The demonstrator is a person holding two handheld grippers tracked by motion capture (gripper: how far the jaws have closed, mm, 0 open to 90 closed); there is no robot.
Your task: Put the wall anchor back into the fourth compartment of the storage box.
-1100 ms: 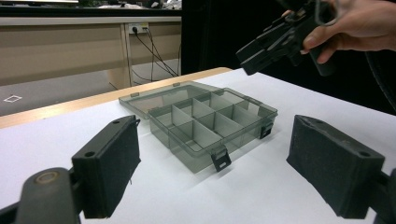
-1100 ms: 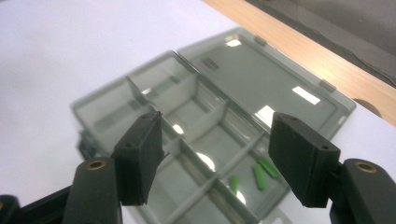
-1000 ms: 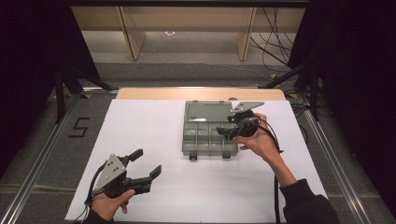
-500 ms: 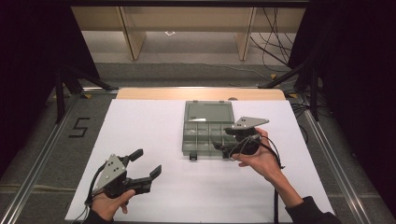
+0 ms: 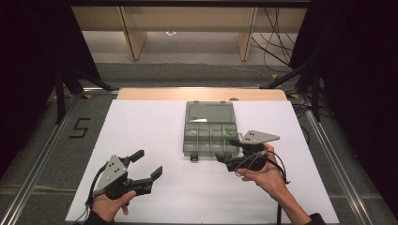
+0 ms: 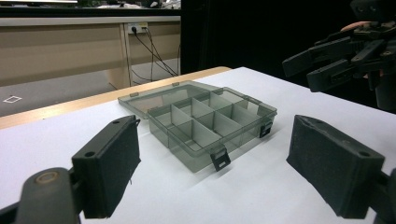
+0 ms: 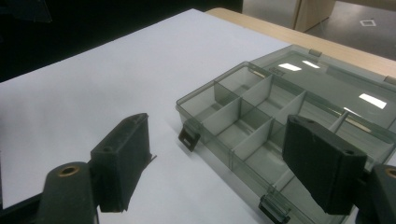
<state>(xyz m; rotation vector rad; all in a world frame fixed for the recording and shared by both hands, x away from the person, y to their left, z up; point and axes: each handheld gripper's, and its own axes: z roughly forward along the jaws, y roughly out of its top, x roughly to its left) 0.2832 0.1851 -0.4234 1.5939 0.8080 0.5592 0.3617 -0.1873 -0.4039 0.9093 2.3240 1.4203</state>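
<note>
A smoky clear compartment box (image 5: 202, 138) lies open mid-table, its lid (image 5: 210, 112) flat behind it. A small green piece (image 5: 228, 131) sits in a right-hand compartment. My right gripper (image 5: 226, 150) hovers at the box's front right corner, pointing left. Its jaws have just been opening and stand open, with nothing held. In the right gripper view, the gripper (image 7: 219, 163) frames the box (image 7: 252, 116) and a front latch (image 7: 188, 137). My left gripper (image 5: 148, 164) rests open at the front left, well short of the box. From the left gripper (image 6: 219, 172) I see the box (image 6: 210, 121) and the other gripper (image 6: 327, 60).
A white sheet (image 5: 150, 126) covers the table, with a wooden strip (image 5: 141, 93) along its far edge. Metal rails run down both sides. A "5" mark (image 5: 79, 127) lies on the floor at left, and cables (image 5: 281, 42) lie at the far right.
My right gripper has drawn back from over the box's right compartments to its front right corner, jaws wider. The left gripper has stayed put.
</note>
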